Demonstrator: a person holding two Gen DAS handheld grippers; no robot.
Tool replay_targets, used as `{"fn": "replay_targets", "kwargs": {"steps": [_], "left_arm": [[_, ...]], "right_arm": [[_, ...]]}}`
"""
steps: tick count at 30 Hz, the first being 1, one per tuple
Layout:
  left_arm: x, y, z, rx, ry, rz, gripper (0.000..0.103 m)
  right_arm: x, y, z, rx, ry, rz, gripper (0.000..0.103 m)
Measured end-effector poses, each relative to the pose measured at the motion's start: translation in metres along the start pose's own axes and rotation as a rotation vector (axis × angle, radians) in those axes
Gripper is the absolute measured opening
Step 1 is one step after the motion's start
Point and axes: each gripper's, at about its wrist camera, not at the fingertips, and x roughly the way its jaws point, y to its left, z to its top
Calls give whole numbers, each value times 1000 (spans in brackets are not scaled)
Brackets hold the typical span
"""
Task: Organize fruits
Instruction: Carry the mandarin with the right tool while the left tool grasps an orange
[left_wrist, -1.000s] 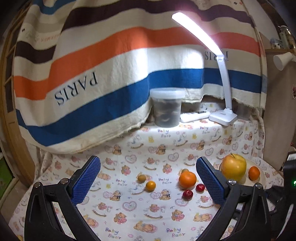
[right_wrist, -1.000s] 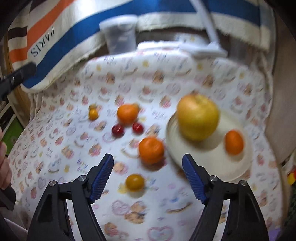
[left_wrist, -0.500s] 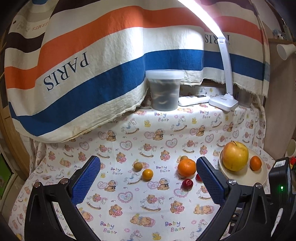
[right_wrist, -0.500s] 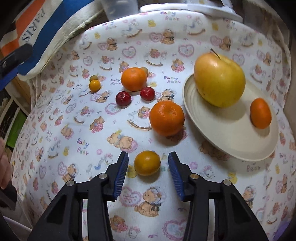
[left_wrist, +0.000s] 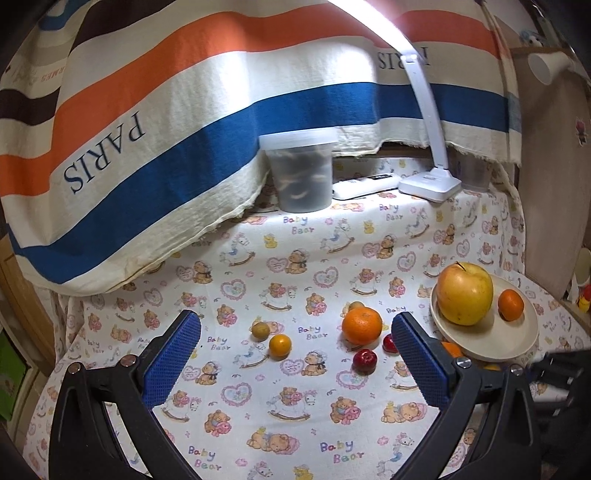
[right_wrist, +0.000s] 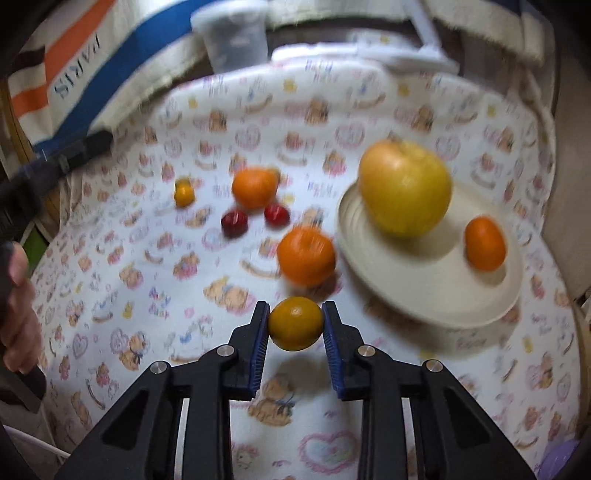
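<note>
My right gripper has its jaws closing on a small yellow-orange fruit, and both blue pads press its sides just above the bear-print cloth. A cream plate to the right holds a big yellow apple and a small orange. An orange lies against the plate's left rim. Farther back lie another orange, two red fruits and two small yellowish fruits. My left gripper hangs open above the cloth with nothing between its fingers.
At the back stand a lidded plastic tub, a white remote and a white desk lamp, under a hanging striped PARIS towel. A hand shows at the left edge of the right wrist view.
The right jaws went from wide apart to closed on the small yellow-orange fruit. The left gripper drifted slightly lower and nearer the table, still open.
</note>
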Motion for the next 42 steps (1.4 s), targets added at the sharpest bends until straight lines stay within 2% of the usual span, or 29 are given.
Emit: {"fn": "replay_targets", "kwargs": {"steps": [4,6,9,11,15,21,24,27,29,32,37,39,42], "left_arm": [[-2,-8,-2,7,-3,-24,103],[-5,-13,-2,10,-21,-23,103],[-11,-16,-4,9,-80,22,103],[-11,-16,-5,2,-93,13,103],[-8,-16,-7,-29,-78,-35,103],[-1,-33,-16,8,-41,-90,103],[5,-44,-21,29,-7,-136,103],[18,-60,-26,83,75,-236,103],[26,-70,-30,111,125,-290,101],[35,-84,-33,160,191,-359,87],[54,-100,-35,201,271,-408,69],[67,-105,-34,210,318,-427,64],[80,-112,-34,214,376,-453,63]], "right_arm": [[-9,-14,6,22,-72,16,30],[-11,-17,7,7,-97,-7,29],[-11,-21,9,-36,-110,-56,29],[-12,-26,11,-35,-124,-68,29],[-17,-36,12,-17,-200,-62,29],[-29,-50,14,7,-249,-78,29],[-35,-58,15,36,-261,-52,29],[-38,-67,15,68,-261,3,29],[-38,-72,15,83,-264,-4,29],[-36,-78,16,112,-248,11,29],[-41,-92,18,169,-252,34,29],[-44,-97,18,189,-257,39,29],[-46,-104,18,215,-267,31,30]]}}
